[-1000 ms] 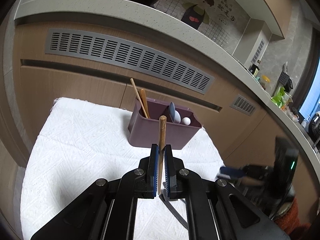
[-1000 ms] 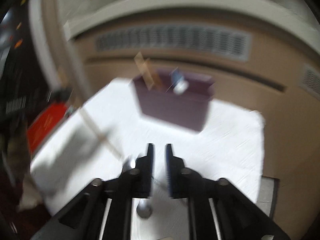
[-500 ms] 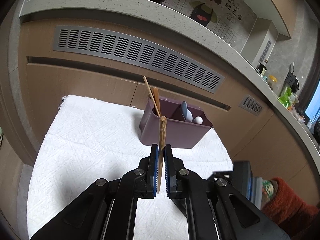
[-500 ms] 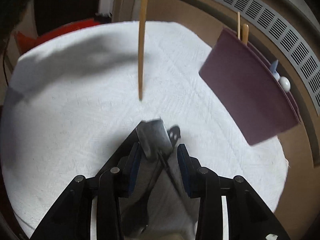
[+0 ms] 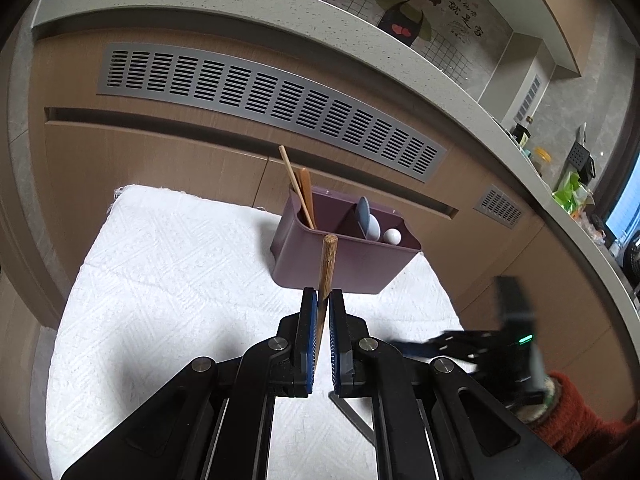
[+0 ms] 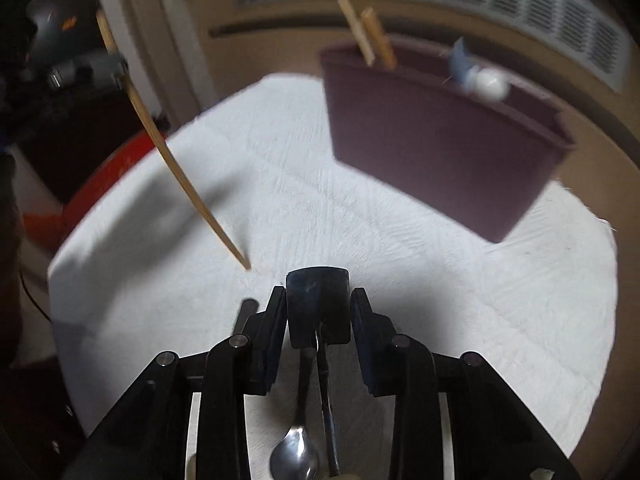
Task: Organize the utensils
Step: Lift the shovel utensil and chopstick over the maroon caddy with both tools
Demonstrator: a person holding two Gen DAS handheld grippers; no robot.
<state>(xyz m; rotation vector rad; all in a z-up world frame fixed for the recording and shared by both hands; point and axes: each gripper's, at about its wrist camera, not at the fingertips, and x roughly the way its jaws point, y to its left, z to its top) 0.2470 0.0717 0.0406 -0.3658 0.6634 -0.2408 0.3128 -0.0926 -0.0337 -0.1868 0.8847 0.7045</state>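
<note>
My left gripper (image 5: 323, 300) is shut on a wooden chopstick (image 5: 327, 264), which stands upright above the white cloth in front of the purple utensil holder (image 5: 344, 268). From the right wrist view the same chopstick (image 6: 176, 168) hangs at the left, its tip just over the cloth. My right gripper (image 6: 319, 300) is low on the cloth and its jaws are closing on the dark blade of a metal spatula (image 6: 318, 308). The pads meet the blade's two edges. A steel spoon (image 6: 296, 452) lies beside the spatula's handle. The holder (image 6: 432, 152) has chopsticks (image 5: 298, 188) in its left compartment and a blue spoon (image 5: 368, 220) in its right.
A white cloth (image 5: 160, 280) covers the work surface. Behind the holder is a brown cabinet front with a grey vent grille (image 5: 260, 96). The right gripper (image 5: 452, 344) shows blurred in the left wrist view, with a red sleeve (image 5: 580, 428) behind it. A red object (image 6: 120, 168) sits beyond the cloth's left edge.
My right gripper has swung round and come down over the spatula blade, and its jaws have narrowed onto it. The left gripper keeps the chopstick almost still.
</note>
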